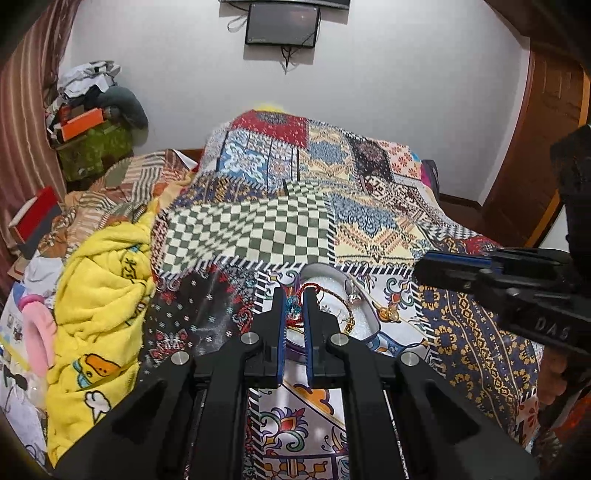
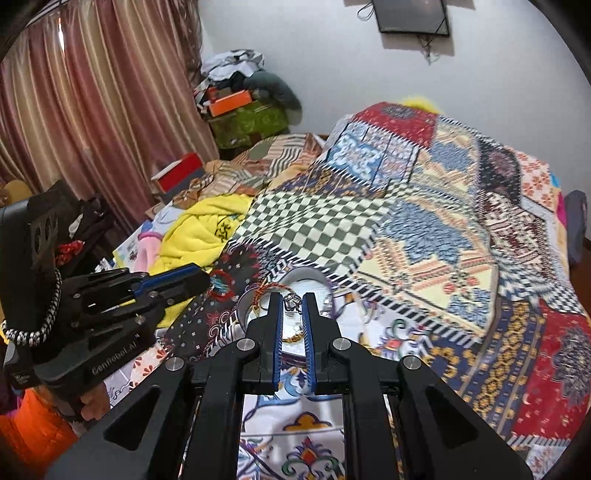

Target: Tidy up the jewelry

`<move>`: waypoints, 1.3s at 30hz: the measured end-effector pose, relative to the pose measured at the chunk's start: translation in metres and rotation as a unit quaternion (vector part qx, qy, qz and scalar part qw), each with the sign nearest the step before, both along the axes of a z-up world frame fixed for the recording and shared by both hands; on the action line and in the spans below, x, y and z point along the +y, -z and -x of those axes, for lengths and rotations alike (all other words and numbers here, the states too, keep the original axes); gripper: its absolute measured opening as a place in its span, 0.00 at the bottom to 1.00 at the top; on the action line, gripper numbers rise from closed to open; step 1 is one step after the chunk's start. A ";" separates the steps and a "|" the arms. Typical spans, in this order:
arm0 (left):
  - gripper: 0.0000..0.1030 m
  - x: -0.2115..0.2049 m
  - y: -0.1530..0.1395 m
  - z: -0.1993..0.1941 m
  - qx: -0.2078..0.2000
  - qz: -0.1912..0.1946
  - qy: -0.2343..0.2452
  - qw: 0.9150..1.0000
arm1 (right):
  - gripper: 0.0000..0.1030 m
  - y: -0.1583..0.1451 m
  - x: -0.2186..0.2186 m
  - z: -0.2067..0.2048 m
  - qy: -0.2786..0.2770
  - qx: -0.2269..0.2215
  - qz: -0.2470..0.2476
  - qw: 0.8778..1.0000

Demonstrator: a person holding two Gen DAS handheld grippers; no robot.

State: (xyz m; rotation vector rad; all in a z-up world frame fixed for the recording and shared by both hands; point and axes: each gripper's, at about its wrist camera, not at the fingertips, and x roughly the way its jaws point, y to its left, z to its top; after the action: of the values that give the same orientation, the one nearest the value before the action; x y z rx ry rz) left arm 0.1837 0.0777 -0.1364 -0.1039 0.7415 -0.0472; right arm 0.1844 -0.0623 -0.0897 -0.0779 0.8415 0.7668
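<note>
**Both grippers over the jewelry dish on the patchwork bed**

Readable text first: the left gripper's body says "GenRobot.AI" in the right wrist view, and the right gripper's body shows "DAS" in the left wrist view. The yellow blanket [image 1: 99, 295] has some dark writing and cartoon prints on it, but I can't read them.

Left gripper [image 1: 295, 299]: fingers narrowed to a small gap, pinching a red cord bracelet [image 1: 303, 295] with a blue beaded bit at the tips. From the right wrist view you can see that bracelet [image 2: 221, 286] hanging as a loop off the gripper's tip [image 2: 207, 280], just beside the dish's left rim.

Right gripper [image 2: 293, 302]: fingers also narrowed, with a small silver charm [image 2: 293, 301] sitting right between the tips. Looks pinched, though I can't tell for sure how firm the contact is. In the left wrist view it comes in from the right side [image 1: 419, 267] and its fingers look pressed close together.

The heart-shaped white dish [image 1: 364, 317] lies near the front edge of the bed, on the patchwork bedspread [image 1: 258, 229]. Inside it are a gold chain [image 1: 351, 321] and another silver piece [image 1: 351, 291] near the far rim.

Further out: the yellow blanket is bunched along the bed's left edge, clutter is stacked in the far left corner by the curtain [image 2: 74, 110], and a dark screen [image 1: 282, 24] is mounted on the wall.
</note>
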 end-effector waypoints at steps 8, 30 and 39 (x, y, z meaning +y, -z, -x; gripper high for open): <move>0.06 -0.002 0.024 -0.017 0.023 0.011 0.018 1.000 | 0.09 0.025 0.019 -0.013 -0.020 0.030 0.013 0.999; 0.09 0.014 0.033 -0.030 0.039 0.030 0.012 0.999 | 0.10 0.058 0.043 -0.015 -0.049 0.064 0.056 0.995; 0.24 0.020 0.013 -0.015 0.020 0.015 -0.006 1.000 | 0.32 0.034 0.030 -0.007 -0.025 0.031 0.052 0.998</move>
State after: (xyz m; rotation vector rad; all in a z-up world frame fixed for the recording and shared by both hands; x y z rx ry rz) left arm 0.1983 0.0975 -0.1489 -0.1380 0.7811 -0.0438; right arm 0.1914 -0.0325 -0.1241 -0.1700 0.9415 0.7756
